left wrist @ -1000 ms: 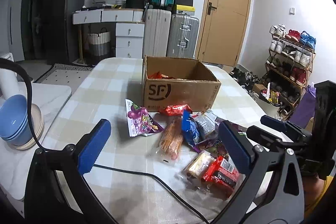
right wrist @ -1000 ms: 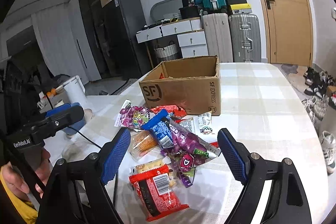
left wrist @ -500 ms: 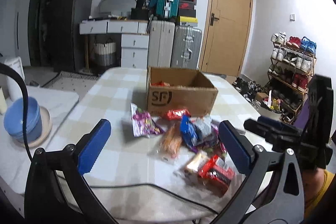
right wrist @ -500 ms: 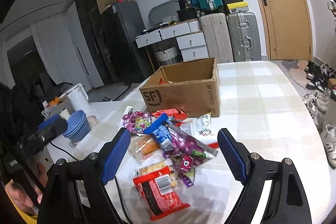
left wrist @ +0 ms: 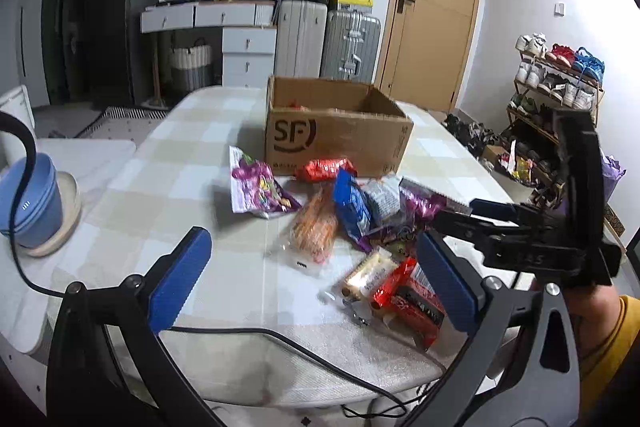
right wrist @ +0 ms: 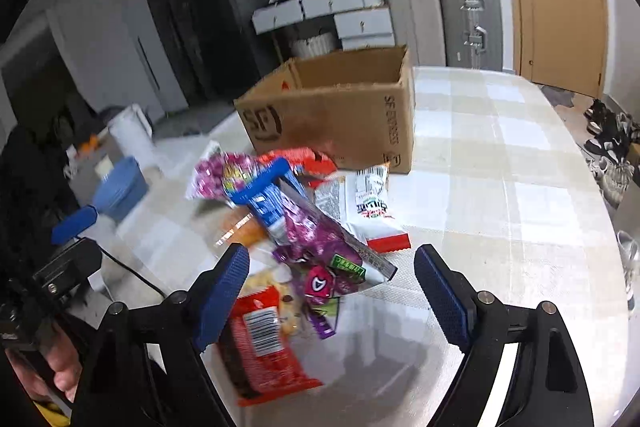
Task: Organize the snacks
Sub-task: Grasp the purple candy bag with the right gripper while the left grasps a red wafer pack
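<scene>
Both wrist cams sit low at the table's (left wrist: pixel 168 163) near edge, facing the far wall. Left from near-left corner, right closer in. Shared: snack pile (right wrist: pixel 304 227), cardboard box (left wrist: pixel 336 135), suitcases.

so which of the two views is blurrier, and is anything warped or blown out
The right wrist view is blurrier: the snack pile and cardboard box smear with motion. The left wrist view is sharper, its box logo readable. Both bend straight lines toward dark fisheye corners; pale glare washes the tablecloth in the right wrist view.
</scene>
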{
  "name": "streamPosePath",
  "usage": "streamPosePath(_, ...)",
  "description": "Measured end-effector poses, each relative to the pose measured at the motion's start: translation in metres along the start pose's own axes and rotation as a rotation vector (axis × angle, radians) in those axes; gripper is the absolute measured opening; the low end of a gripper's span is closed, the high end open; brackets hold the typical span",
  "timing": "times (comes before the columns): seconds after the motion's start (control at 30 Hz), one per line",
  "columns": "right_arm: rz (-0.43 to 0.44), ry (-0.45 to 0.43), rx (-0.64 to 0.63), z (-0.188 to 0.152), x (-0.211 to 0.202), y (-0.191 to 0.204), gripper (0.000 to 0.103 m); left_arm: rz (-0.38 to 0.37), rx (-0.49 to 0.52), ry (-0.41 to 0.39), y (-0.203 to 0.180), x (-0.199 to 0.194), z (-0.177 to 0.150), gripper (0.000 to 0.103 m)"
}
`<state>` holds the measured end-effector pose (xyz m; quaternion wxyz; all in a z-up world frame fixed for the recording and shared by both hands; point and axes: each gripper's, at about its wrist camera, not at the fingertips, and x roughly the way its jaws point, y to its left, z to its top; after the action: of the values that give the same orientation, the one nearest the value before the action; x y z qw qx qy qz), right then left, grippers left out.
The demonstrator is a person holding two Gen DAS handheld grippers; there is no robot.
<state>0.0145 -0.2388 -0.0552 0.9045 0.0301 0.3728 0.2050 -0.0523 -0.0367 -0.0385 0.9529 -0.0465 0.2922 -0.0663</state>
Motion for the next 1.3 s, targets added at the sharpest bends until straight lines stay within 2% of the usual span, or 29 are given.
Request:
streamPosePath(0.07,0.017,0.025,0.013,0.001,0.011,-0.004,0.086,-0.010,-0.001,0.029,-0.002,0.009,-0.003,0.102)
streamPosePath(0.13,0.025,0.041,0.019,0.002,0.017,-0.008,0.081,-0.025,0.006,0.061,-0.007,0.020,-0.006,0.102)
streamPosePath(0.23,0.038,0.076,0.019,0.003,0.028,-0.011,0.059,-0.027,0.035,0.091,-0.017,0.033,-0.010,0.102)
streamPosePath(0.27,0.036,0.085,0.018,0.003,0.030,-0.011,0.046,-0.029,0.043,0.097,-0.019,0.036,-0.011,0.102)
streamPosePath(0.33,0.039,0.105,0.014,0.002,0.035,-0.009,0.042,-0.033,0.055,0.104,-0.023,0.041,-0.013,0.102)
streamPosePath(0.53,0.061,0.108,0.002,-0.001,0.034,-0.005,0.036,-0.028,0.055,0.113,-0.024,0.049,-0.017,0.102)
streamPosePath(0.6,0.075,0.106,0.000,-0.002,0.032,-0.004,0.030,-0.023,0.056,0.121,-0.023,0.050,-0.018,0.102)
streamPosePath(0.77,0.078,0.065,-0.025,0.000,0.021,0.004,0.024,-0.011,0.050,0.133,-0.018,0.055,-0.022,0.102)
streamPosePath(0.97,0.084,0.045,-0.007,0.001,0.013,0.001,0.022,-0.037,0.069,0.168,-0.023,0.063,-0.032,0.102)
streamPosePath(1.17,0.126,-0.002,0.039,0.005,0.000,-0.006,0.022,-0.081,0.068,0.207,-0.042,0.071,-0.044,0.102)
streamPosePath(1.3,0.133,-0.026,0.071,0.008,-0.007,-0.014,0.022,-0.040,0.022,0.243,-0.055,0.077,-0.045,0.102)
